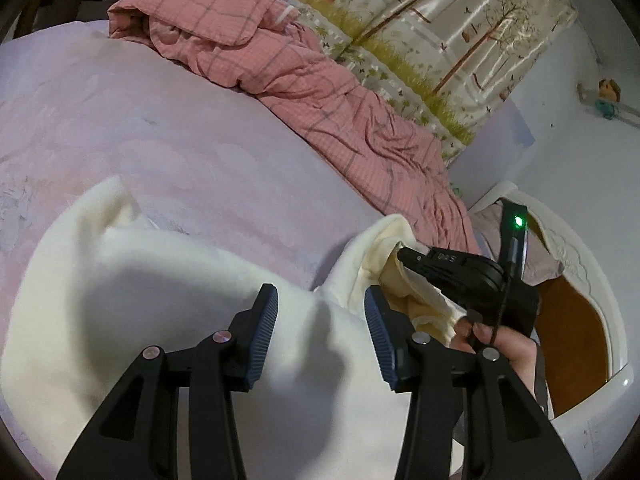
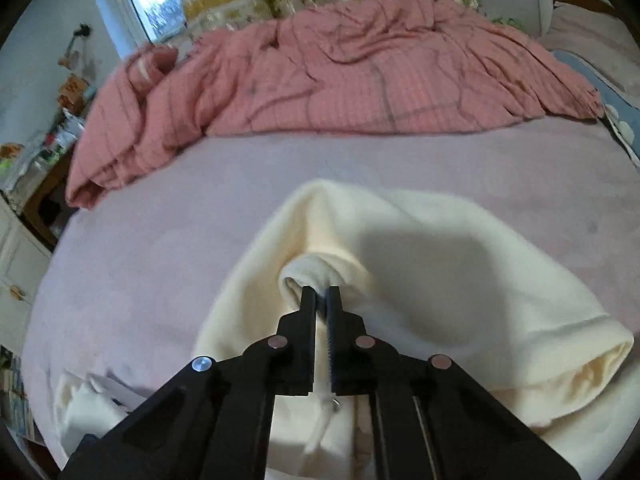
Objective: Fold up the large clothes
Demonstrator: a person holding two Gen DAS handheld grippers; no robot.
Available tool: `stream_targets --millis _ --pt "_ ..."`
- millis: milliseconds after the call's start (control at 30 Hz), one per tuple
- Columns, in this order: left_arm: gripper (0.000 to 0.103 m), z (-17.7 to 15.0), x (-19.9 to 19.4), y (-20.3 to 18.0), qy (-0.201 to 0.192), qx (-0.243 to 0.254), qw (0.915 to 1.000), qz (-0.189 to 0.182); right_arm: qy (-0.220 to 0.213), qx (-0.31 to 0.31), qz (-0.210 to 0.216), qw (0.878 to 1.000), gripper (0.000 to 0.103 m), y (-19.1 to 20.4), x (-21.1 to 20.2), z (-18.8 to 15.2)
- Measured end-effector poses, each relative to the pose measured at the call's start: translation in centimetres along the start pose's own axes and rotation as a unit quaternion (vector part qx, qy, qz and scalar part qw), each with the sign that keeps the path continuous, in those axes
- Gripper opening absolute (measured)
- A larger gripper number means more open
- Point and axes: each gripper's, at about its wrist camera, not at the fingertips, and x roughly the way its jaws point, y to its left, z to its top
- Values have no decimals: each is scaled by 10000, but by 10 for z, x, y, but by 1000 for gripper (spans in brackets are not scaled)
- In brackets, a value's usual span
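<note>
A large cream-white fleece garment [image 2: 440, 272] is spread over the near part of a bed covered by a pale pink sheet [image 2: 200, 200]. In the right wrist view, the right gripper [image 2: 321, 294] is seen with its two black fingers drawn together on a bunched fold of the cream fabric, which is pinched between the pads and pulled up into a small peak. A white drawstring [image 2: 324, 404] with a metal eyelet is seen hanging between the finger bases. A sleeve opening of the garment is visible at the right edge of that view.

In the left wrist view, the left gripper [image 1: 322, 320] is held over the garment with its blue ribbed pads [image 1: 267, 332] standing apart; cream fabric lies below and between them, but no pressing of the pads on it can be made out. Just to the right, the other gripper is seen from the side, its tip buried in a raised fold of the same garment, and fingers of a person's hand [image 1: 496, 340] are wrapped around its handle.

A rumpled pink checked quilt [image 2: 340, 76] is heaped along the far side of the bed, well apart from the garment. Behind it, a curtain printed with trees [image 1: 460, 32] is seen, and a white carved headboard [image 1: 580, 260] stands at the right of the left view.
</note>
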Motion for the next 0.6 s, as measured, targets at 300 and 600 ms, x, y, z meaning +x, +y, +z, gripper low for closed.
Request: stream_targets --millis 300,600 --pt "45 5 -8 4 -136 -34 9999 47 352 139 189 9991 7 1 -23 -18" --pt "46 6 -9 6 -149 -25 9999 51 293 -338 161 9989 48 27 -7 -27"
